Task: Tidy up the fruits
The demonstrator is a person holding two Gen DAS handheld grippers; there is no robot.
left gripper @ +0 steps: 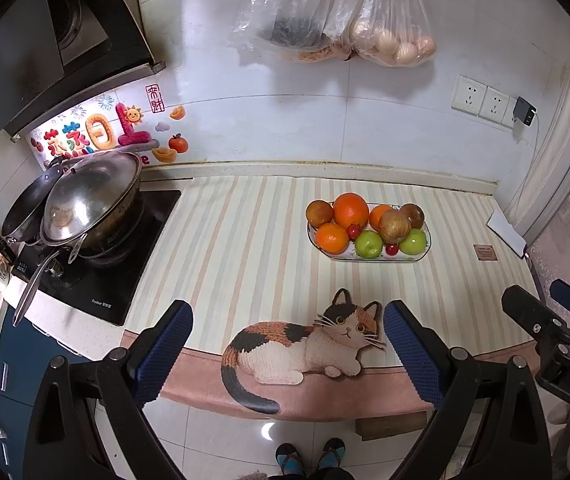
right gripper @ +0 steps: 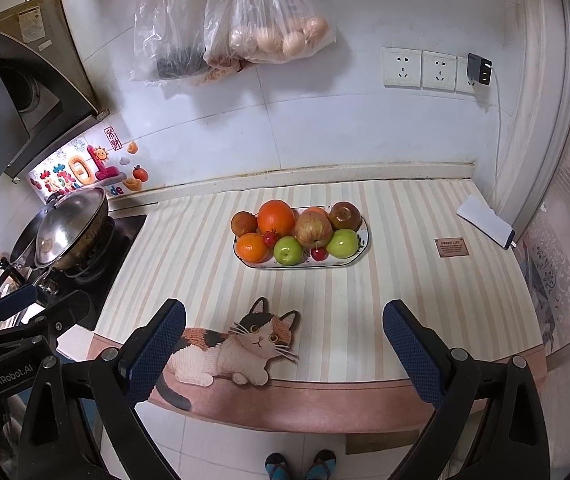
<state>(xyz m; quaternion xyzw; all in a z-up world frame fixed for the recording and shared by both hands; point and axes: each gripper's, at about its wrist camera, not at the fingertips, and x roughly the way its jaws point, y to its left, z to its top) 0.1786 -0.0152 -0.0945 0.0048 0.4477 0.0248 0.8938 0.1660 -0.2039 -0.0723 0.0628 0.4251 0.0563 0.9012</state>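
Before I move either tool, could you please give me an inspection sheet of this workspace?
Surface: striped mat with a cat picture covers the counter.
Job's things: fruit plate holds oranges, two green apples, a reddish apple, brownish fruits and small red fruits, all piled together.
Clutter: white folded item at the mat's right edge; small brown label.
Grippers: left tool and right tool are open, empty, and held short of the plate.
Cables: charger in the wall socket, with its cord dropping down the wall.
Surroundings: lidded wok on the stove; hanging plastic bags; tiled wall.
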